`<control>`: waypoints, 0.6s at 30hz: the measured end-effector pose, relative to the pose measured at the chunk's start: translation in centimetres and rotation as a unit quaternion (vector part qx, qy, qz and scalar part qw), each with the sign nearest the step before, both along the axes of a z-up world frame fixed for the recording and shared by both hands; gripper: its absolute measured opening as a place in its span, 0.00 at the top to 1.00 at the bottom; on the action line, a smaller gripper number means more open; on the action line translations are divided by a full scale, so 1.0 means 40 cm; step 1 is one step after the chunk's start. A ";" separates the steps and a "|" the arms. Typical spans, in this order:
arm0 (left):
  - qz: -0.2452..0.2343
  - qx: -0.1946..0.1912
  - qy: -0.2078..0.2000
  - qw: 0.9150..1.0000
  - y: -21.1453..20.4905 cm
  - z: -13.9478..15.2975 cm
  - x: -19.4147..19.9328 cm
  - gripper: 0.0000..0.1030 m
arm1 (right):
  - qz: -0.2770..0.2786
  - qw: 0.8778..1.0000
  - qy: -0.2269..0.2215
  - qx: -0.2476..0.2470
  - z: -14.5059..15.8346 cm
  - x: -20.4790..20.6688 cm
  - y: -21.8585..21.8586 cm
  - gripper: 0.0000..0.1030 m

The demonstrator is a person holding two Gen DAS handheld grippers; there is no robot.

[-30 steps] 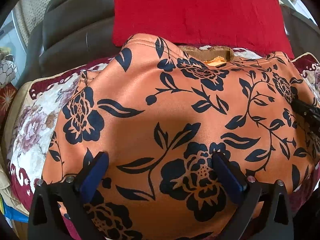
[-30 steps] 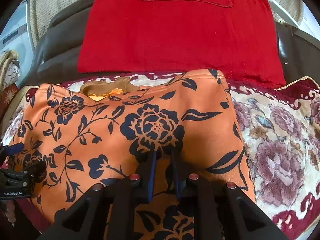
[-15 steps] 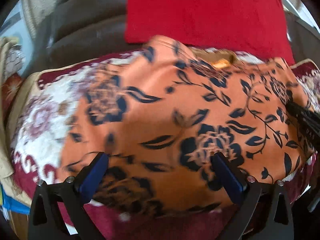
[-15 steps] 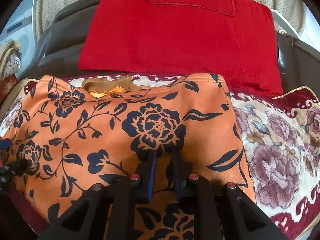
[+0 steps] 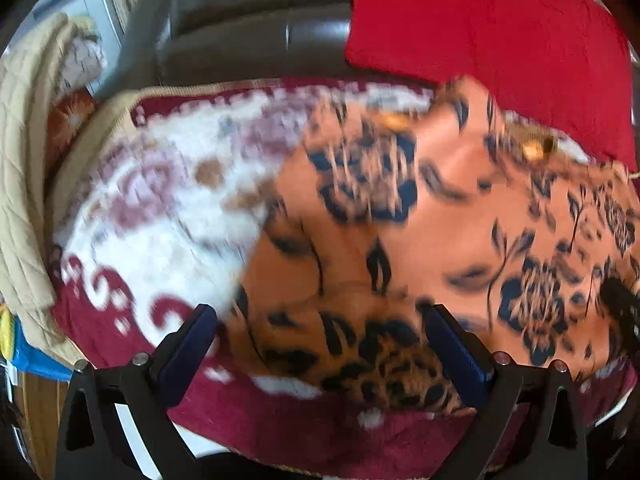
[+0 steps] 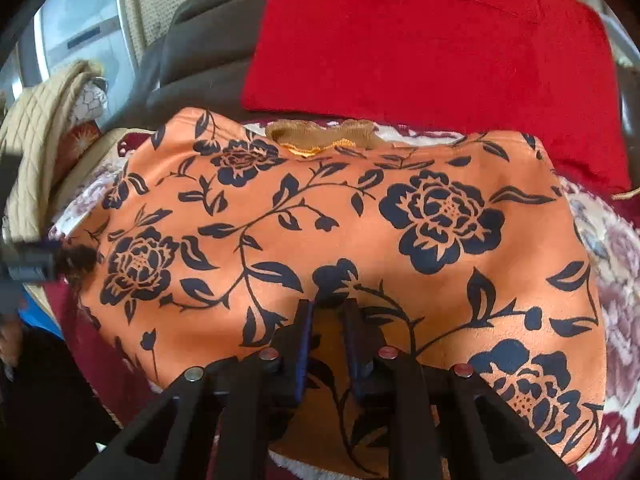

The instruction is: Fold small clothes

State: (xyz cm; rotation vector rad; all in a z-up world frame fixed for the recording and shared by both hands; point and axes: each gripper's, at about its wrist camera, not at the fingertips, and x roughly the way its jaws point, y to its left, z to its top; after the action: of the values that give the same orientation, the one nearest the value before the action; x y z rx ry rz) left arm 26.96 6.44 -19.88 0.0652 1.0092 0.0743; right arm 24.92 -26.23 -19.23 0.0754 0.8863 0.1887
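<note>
On the floral blanket [image 6: 616, 256] lies my orange flowered garment [image 6: 340, 232]. My right gripper [image 6: 328, 320] pinches its near edge; my left gripper [image 5: 320, 344] hangs wide over its left corner. Behind sits a red cushion [image 6: 432, 40].

Readable text: none in either view.
Garment [image 6: 344, 232]: printed dark flowers and vines only, no lettering.
Red cushion [image 6: 432, 36]: plain, no label legible.
Left view: heavily blurred, nothing legible.
</note>
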 end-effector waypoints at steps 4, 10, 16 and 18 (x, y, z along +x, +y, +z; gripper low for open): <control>-0.003 0.004 -0.026 1.000 -0.004 0.062 0.064 0.00 | -0.041 0.997 -0.030 0.053 0.031 -0.008 -0.065 0.81; 0.010 0.045 -0.023 0.999 -0.030 0.035 0.250 0.00 | -0.103 0.991 -0.001 0.089 0.004 0.010 -0.150 0.81; 0.059 -0.028 0.054 0.996 0.042 -0.069 0.359 0.00 | -0.091 0.990 0.002 0.104 -0.021 0.016 -0.166 0.81; 0.077 -0.090 0.045 0.992 0.083 -0.049 0.351 0.00 | -0.089 0.991 0.000 0.101 -0.021 0.012 -0.164 0.81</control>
State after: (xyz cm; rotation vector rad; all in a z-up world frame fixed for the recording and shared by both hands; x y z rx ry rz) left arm 41.00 9.77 -21.85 -0.1750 1.1070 0.1225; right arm 25.38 -32.79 -20.07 0.3414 0.8529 0.1112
